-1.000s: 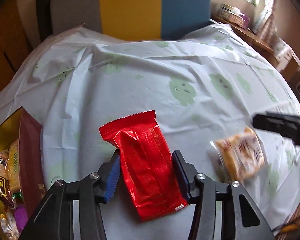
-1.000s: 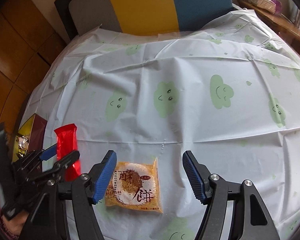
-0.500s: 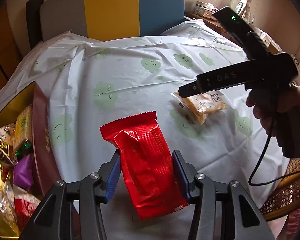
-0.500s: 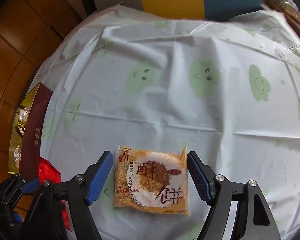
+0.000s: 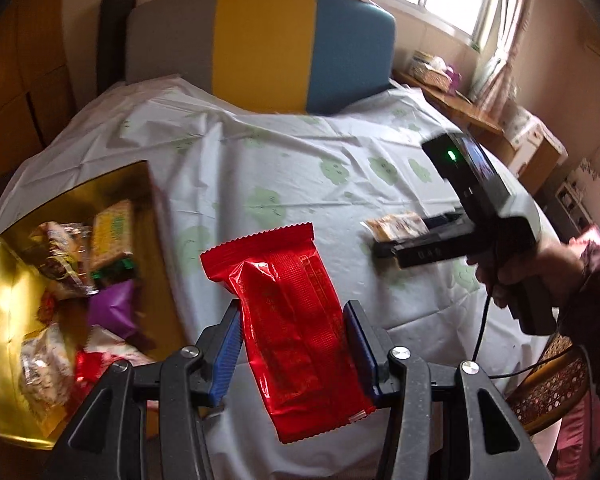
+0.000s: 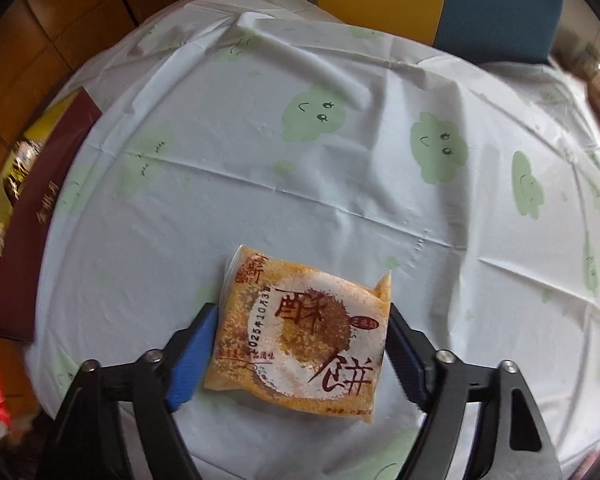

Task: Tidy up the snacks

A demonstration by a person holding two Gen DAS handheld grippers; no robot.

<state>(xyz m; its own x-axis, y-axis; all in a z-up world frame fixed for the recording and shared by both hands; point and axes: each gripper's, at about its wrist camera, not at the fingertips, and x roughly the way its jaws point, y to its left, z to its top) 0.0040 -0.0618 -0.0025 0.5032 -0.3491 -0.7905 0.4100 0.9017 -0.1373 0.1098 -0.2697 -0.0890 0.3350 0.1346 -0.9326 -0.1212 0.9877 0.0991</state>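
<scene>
My left gripper (image 5: 294, 322) is shut on a red snack packet (image 5: 290, 332) and holds it above the table, just right of the open gold snack box (image 5: 4, 320), which holds several snacks. My right gripper (image 6: 302, 330) has its blue pads against both sides of an orange pastry packet (image 6: 304, 330) lying on the tablecloth. In the left wrist view the right gripper (image 5: 384, 246) and that packet (image 5: 396, 224) show at the right. In the right wrist view the box's maroon wall (image 6: 40, 220) stands at the left.
A white tablecloth with green clouds (image 6: 340, 140) covers the round table. A grey, yellow and blue chair back (image 5: 260, 44) stands behind the table. A wooden shelf with a basket (image 5: 436, 76) is at the back right. A wicker seat (image 5: 548, 396) is at the near right.
My left gripper lifted the red packet and swung left toward the gold box. My right gripper dropped over the orange packet and its jaws closed onto the packet's sides.
</scene>
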